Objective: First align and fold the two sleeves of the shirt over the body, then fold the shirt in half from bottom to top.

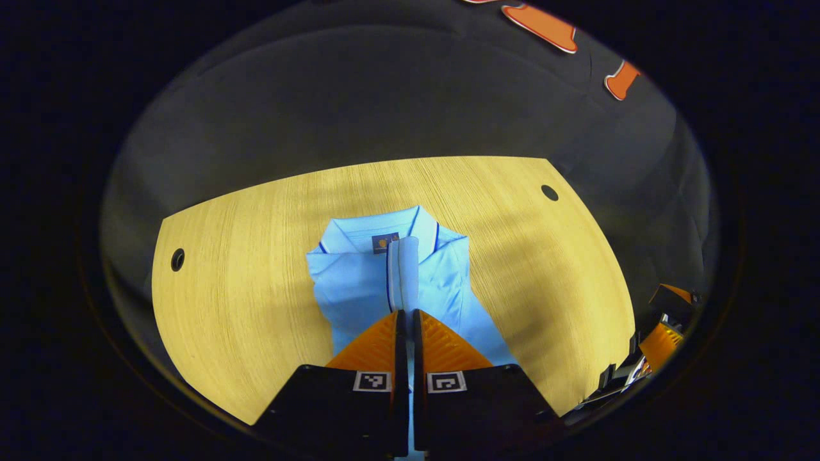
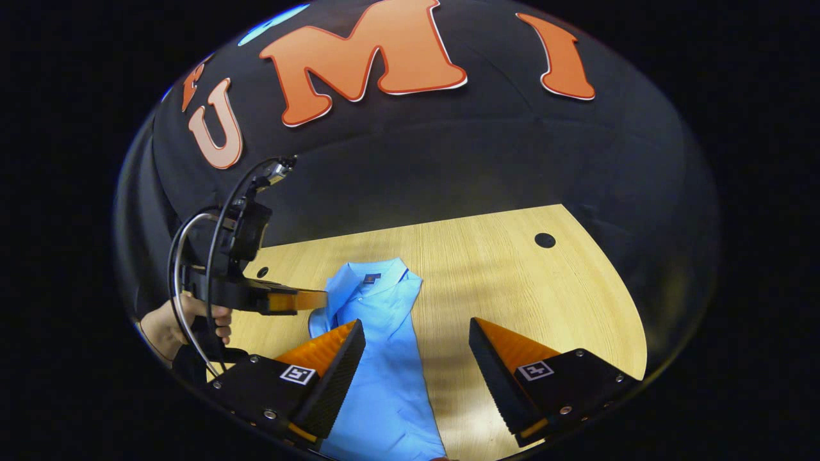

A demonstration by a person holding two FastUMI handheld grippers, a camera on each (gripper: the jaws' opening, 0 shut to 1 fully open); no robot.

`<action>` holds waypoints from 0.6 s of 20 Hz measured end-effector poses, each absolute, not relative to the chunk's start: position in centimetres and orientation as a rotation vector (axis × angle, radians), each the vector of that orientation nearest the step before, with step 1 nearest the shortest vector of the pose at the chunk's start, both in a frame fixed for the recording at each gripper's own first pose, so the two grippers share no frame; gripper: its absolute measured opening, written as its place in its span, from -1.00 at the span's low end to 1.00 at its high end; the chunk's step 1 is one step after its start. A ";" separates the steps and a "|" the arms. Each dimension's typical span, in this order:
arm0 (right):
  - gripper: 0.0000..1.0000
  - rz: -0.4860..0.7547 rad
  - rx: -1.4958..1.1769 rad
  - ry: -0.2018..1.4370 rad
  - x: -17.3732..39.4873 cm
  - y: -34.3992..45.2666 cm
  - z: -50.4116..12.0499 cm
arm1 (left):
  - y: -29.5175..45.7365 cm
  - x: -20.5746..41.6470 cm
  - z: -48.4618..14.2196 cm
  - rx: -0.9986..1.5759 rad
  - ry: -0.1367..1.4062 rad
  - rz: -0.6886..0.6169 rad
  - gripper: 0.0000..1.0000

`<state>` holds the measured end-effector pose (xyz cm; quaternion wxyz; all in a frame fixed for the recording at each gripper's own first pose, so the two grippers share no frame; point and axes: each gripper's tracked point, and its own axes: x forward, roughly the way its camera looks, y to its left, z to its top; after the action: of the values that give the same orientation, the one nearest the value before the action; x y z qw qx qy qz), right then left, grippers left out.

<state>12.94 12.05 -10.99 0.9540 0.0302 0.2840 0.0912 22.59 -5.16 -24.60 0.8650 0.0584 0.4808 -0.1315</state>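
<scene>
A light blue polo shirt [image 1: 359, 282] lies face up on the wooden table [image 1: 243, 307], collar at the far end, both sleeves folded in over the body so it forms a narrow strip. My left gripper [image 1: 407, 314] is shut, with nothing seen between its fingers, and hovers over the shirt's middle. In the right gripper view the shirt [image 2: 384, 365] runs toward me, and the left gripper [image 2: 320, 299] hangs above its left shoulder, held by a hand [image 2: 173, 326]. My right gripper [image 2: 416, 333] stands open, one finger over the shirt and the other over bare table.
The table [image 2: 551, 307] has round cable holes near its far corners [image 1: 549, 192] [image 1: 177, 259] [image 2: 545, 240]. The black booth wall [image 2: 487, 160] rises behind the far edge. The right gripper [image 1: 666, 339] shows at the right rim of the left gripper view.
</scene>
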 end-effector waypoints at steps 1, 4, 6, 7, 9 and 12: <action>0.97 0.180 0.066 0.576 12.9 11.8 -11.1 | -5.6 22.4 -25.1 0.133 1.016 -0.274 -0.86; 0.97 0.167 0.072 0.579 12.5 10.8 -11.1 | -7.3 22.0 -26.5 0.122 1.027 -0.293 -0.79; 0.97 0.159 0.073 0.584 12.2 10.3 -11.3 | -8.1 21.7 -27.0 0.102 1.025 -0.311 -0.65; 0.97 0.159 0.073 0.588 12.2 10.2 -11.5 | -8.5 21.8 -26.8 0.089 1.021 -0.320 -0.67; 0.97 0.156 0.066 0.598 12.0 10.1 -11.8 | -8.2 21.6 -26.4 0.068 1.003 -0.317 0.19; 0.97 0.162 0.051 0.615 12.0 10.4 -12.3 | -6.3 21.2 -25.2 0.066 0.967 -0.275 0.72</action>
<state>11.96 10.44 -12.30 0.9496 0.0251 0.3022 0.0796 21.24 -6.33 -25.19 0.8757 0.0317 0.4635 -0.1318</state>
